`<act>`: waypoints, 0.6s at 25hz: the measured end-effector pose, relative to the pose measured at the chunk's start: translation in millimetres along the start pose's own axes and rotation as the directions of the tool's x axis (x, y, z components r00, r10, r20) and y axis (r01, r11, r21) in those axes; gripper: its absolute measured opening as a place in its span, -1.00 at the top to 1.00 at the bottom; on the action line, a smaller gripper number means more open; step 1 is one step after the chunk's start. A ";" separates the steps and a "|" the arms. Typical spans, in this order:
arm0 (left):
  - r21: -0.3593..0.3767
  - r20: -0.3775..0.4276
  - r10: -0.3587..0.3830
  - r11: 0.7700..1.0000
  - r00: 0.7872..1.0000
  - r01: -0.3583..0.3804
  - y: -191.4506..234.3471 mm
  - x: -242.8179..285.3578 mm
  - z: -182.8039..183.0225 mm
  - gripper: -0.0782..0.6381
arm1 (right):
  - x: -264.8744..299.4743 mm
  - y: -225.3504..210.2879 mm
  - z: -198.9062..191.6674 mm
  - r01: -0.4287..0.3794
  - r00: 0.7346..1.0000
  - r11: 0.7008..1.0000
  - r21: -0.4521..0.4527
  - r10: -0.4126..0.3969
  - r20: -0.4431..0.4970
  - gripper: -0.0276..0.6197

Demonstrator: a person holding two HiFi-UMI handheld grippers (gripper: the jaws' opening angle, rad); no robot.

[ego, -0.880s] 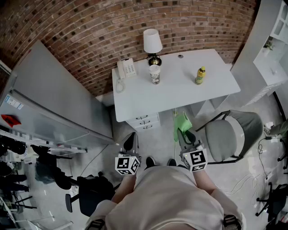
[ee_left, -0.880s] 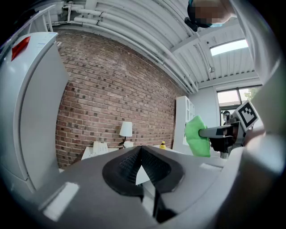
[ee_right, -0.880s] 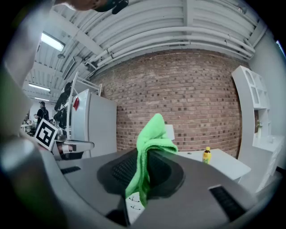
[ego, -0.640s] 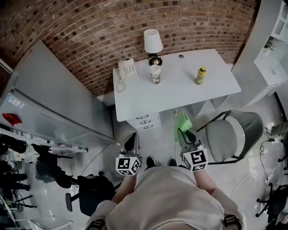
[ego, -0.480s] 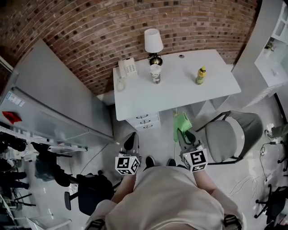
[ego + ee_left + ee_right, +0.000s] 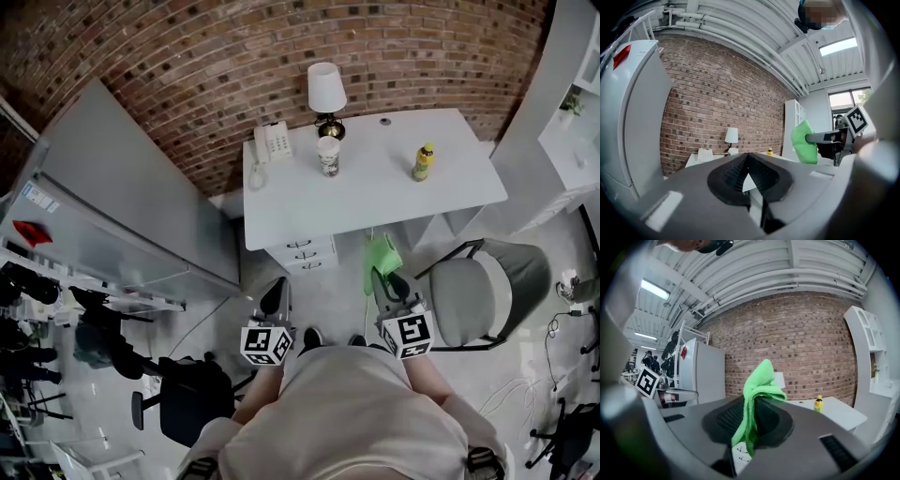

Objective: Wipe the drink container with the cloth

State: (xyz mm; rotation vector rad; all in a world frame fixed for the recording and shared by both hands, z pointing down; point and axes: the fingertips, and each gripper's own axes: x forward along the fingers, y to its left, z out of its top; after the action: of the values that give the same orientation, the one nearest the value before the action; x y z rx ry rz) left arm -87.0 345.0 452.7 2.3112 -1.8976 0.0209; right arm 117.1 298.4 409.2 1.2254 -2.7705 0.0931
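Note:
A small yellow drink bottle (image 6: 424, 162) stands on the right part of the white desk (image 6: 375, 202); it shows too as the yellow bottle (image 6: 818, 403) and the tiny bottle (image 6: 769, 152). A paper drink cup (image 6: 328, 156) stands near the desk's back, in front of the lamp. My right gripper (image 6: 382, 278) is shut on a green cloth (image 6: 380, 255), held in the air short of the desk's front edge; the cloth (image 6: 754, 404) sticks up between the jaws. My left gripper (image 6: 273, 295) is shut and empty, lower left of the desk.
A white lamp (image 6: 326, 93) and a white telephone (image 6: 272, 142) stand at the desk's back left. A drawer unit (image 6: 298, 254) sits under the desk. A grey office chair (image 6: 483, 292) is to the right, a large white cabinet (image 6: 112, 211) to the left, a brick wall behind.
The view has shifted a little: desk and objects sit slightly lower and to the right in the head view. Both grippers keep their pose, the cloth still held.

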 end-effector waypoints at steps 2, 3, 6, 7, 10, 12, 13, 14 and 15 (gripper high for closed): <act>0.006 0.001 -0.004 1.000 1.000 0.003 -6.2 3.3 -0.5 0.75 | -0.8 -4.6 -1.0 -0.009 1.000 1.000 -0.006 0.009 0.001 0.75; 0.010 0.001 -0.006 1.000 1.000 0.006 -9.5 5.7 -0.8 0.75 | -0.8 -7.5 -1.9 -0.012 1.000 1.000 -0.008 0.012 0.001 0.75; 0.016 0.004 -0.018 1.000 1.000 0.018 -17.8 14.1 -0.2 0.75 | 1.0 -16.9 -5.6 -0.013 1.000 1.000 -0.010 0.013 -0.007 0.75; 0.022 0.004 -0.024 0.999 1.000 0.024 -19.4 16.8 1.0 0.75 | 2.5 -19.6 -6.1 -0.010 1.000 1.000 -0.008 0.010 -0.009 0.75; 0.049 0.002 -0.040 0.998 0.999 0.039 -18.7 26.7 5.9 0.75 | 10.1 -26.6 -4.9 -0.005 1.000 1.000 -0.003 0.005 -0.009 0.75; 0.057 0.000 -0.047 0.997 0.999 0.047 -14.8 35.6 7.6 0.75 | 17.5 -31.5 -5.2 0.000 1.000 1.000 -0.001 0.000 -0.011 0.75; 0.057 -0.002 -0.051 0.997 0.999 0.051 -12.2 40.7 7.6 0.75 | 21.7 -33.9 -6.0 0.002 1.000 1.000 0.000 -0.002 -0.013 0.75; 0.058 -0.003 -0.055 0.997 0.998 0.055 -9.3 46.4 7.2 0.75 | 26.4 -36.2 -7.0 0.005 1.000 1.000 0.001 -0.005 -0.015 0.75; 0.060 -0.005 -0.060 0.996 0.998 0.060 -6.0 52.6 6.7 0.75 | 31.7 -38.4 -8.1 0.007 1.000 1.000 0.002 -0.007 -0.017 0.75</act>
State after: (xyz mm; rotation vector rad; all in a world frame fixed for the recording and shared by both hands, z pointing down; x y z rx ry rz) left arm -71.2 294.0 451.0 2.4041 -1.8495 0.0758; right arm 125.0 250.2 421.6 1.2292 -2.7525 0.1050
